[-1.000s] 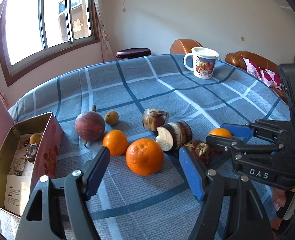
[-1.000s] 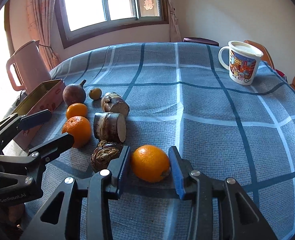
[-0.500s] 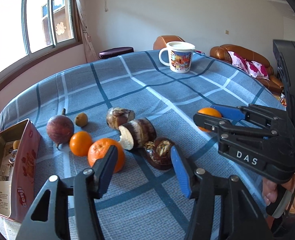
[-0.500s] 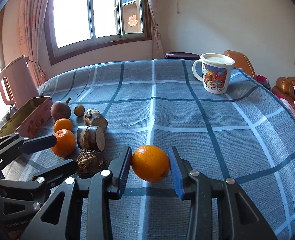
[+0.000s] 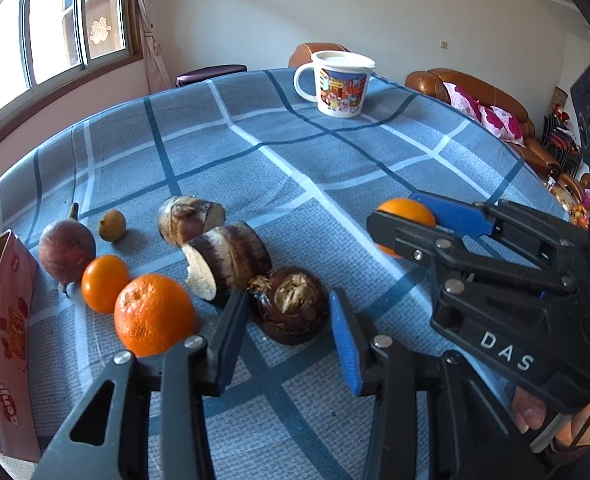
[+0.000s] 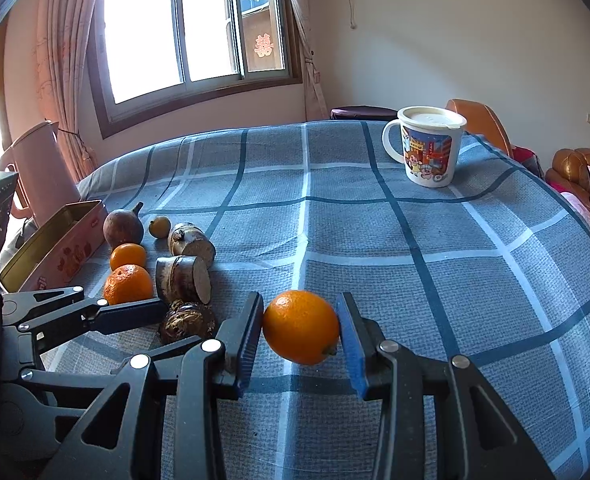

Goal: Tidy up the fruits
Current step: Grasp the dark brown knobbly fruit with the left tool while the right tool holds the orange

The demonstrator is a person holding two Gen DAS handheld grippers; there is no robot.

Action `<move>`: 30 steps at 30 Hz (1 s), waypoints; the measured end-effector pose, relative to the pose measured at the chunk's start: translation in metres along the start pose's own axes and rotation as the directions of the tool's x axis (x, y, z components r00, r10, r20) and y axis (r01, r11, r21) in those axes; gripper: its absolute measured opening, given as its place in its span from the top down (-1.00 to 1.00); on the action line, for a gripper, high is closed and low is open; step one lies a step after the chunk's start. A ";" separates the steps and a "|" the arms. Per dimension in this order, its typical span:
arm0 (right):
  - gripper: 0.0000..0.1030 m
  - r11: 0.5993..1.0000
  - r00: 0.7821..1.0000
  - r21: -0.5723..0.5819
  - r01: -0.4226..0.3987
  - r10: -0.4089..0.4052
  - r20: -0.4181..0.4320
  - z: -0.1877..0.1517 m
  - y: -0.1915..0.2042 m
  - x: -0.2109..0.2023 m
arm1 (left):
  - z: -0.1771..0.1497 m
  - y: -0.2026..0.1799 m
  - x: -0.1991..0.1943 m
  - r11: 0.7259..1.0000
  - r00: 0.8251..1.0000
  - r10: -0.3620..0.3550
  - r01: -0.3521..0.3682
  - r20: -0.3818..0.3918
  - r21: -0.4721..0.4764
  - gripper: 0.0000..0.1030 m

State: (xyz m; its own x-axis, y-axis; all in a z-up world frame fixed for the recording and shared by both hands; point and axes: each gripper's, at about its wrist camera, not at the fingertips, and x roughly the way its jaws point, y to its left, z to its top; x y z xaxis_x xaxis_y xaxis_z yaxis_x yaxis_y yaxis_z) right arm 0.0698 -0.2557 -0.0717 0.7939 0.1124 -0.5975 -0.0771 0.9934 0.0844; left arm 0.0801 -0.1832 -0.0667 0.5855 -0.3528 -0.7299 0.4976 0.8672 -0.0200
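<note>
Rightward since earlier, the left claw (image 5: 285, 330) is closing around a dark brown root bulb (image 5: 291, 304), not yet pressing; two oranges (image 5: 153, 314) lie left. Right claw (image 6: 301, 330) grips a third orange (image 6: 301, 326).

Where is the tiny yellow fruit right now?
In the left wrist view the tiny yellow fruit lies on the checked tablecloth at the left, between the purple-brown fruit and a cut brown root piece.

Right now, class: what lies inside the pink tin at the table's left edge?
The left wrist view shows only a sliver of the pink tin: printed paper and one small yellowish fruit. The right wrist view shows just its gold inner wall. The tin's wall hides the rest.
</note>
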 end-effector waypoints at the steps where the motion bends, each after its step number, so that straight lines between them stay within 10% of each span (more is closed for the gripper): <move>1: 0.23 1.000 1.000 -0.001 -0.001 0.001 0.001 0.000 0.000 0.000 | 0.001 0.000 0.001 1.000 1.000 0.000 0.000 0.000 0.003 0.15; 18: 0.23 1.000 0.999 -0.029 -0.011 0.013 0.042 0.000 0.005 -0.007 | -0.001 0.019 -0.015 0.997 0.996 0.010 -0.003 0.091 -0.082 0.28; 21: 0.23 0.999 0.999 -0.030 -0.016 0.017 0.050 0.000 0.005 -0.009 | -0.002 0.025 -0.017 0.994 0.994 0.001 0.011 0.110 -0.111 0.76; 30: 0.23 0.999 0.999 -0.030 -0.016 0.017 0.048 0.000 0.005 -0.008 | -0.003 0.025 -0.017 0.994 0.994 -0.019 0.030 0.104 -0.108 0.76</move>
State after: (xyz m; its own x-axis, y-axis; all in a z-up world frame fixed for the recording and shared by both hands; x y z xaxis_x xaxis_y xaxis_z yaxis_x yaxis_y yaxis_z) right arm 0.0627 -0.2517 -0.0665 0.8205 0.1285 -0.5571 -0.1076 0.9917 0.0703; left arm 0.0806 -0.1546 -0.0564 0.6391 -0.4039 -0.6546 0.4430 0.8890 -0.1159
